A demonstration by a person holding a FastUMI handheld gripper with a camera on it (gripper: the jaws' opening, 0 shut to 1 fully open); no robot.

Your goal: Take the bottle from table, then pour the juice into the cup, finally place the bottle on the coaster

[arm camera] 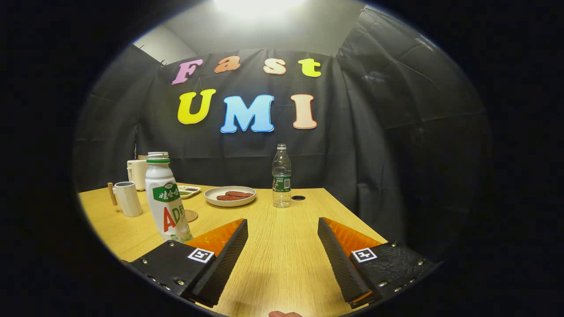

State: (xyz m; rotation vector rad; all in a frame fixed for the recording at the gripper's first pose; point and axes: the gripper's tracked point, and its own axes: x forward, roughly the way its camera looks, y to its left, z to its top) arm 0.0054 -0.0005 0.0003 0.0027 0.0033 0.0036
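A white bottle (pixel 166 200) with a green cap band and a green label stands upright on the wooden table (pixel 282 246), just ahead of my left finger and to its left. A round cork coaster (pixel 191 215) lies right behind the bottle, partly hidden by it. Farther left stands a white cup (pixel 128 198) with a wooden handle. My gripper (pixel 282 229) is open above the table, with nothing between its fingers.
A clear water bottle (pixel 281 176) stands beyond the fingers, near a small dark hole (pixel 298 198) in the table. A plate (pixel 230 196) with brown patties, a small dish (pixel 188 191) and a white appliance (pixel 137 174) sit at the back left.
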